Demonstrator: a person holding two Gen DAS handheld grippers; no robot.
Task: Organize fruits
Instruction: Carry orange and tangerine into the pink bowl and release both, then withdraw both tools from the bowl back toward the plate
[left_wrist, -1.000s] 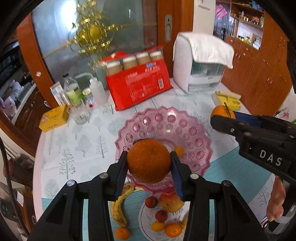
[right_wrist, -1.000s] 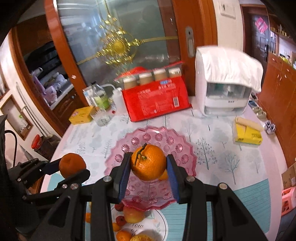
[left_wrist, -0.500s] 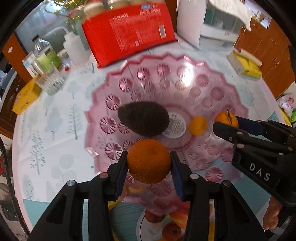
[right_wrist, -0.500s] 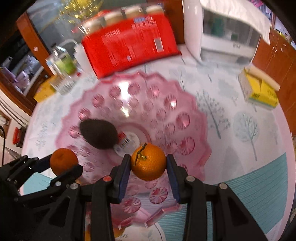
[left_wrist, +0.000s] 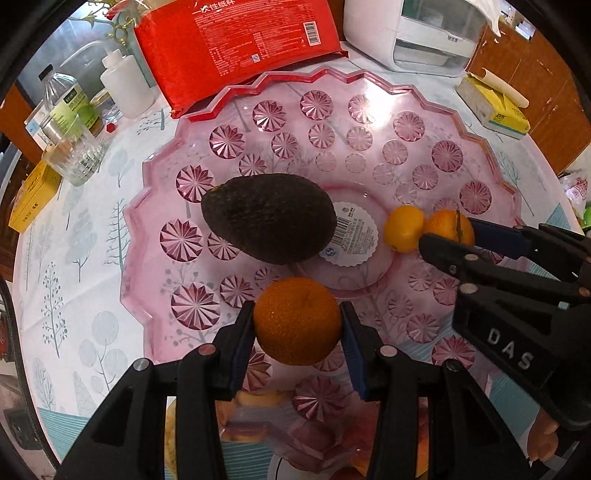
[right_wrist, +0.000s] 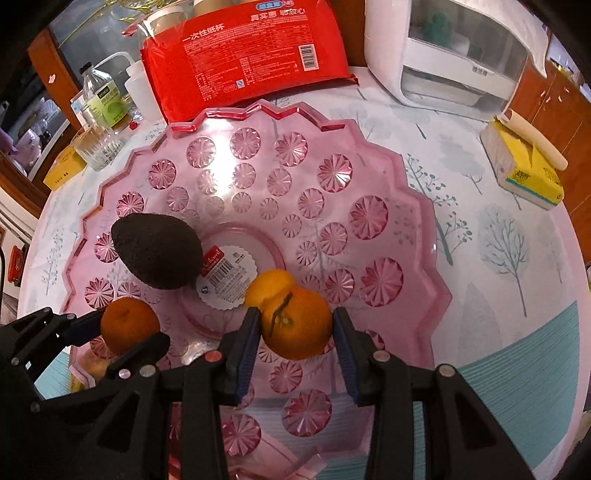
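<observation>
A pink cut-glass bowl (left_wrist: 332, 122) fills both views. In it lie a dark avocado (left_wrist: 269, 218) and a small yellow mandarin (left_wrist: 403, 227). My left gripper (left_wrist: 297, 326) is shut on a round orange (left_wrist: 297, 314), held low over the bowl's near side. My right gripper (right_wrist: 295, 330) is shut on a stemmed orange (right_wrist: 299, 321), which rests against the small mandarin (right_wrist: 269, 286) near the bowl's centre. From the right wrist view, the left gripper (right_wrist: 129, 334) with its orange (right_wrist: 127, 323) sits just in front of the avocado (right_wrist: 157, 254).
Behind the bowl stand a red pack of paper cups (left_wrist: 236, 40), a white appliance (left_wrist: 417, 29), bottles and a glass (left_wrist: 74, 155). A yellow tissue box (right_wrist: 524, 170) lies at the right. More fruit shows through the bowl's near edge (left_wrist: 258, 402).
Both grippers have come down into the bowl with their oranges. The avocado and small mandarin have come into full view, and the stemmed orange now touches the mandarin.
</observation>
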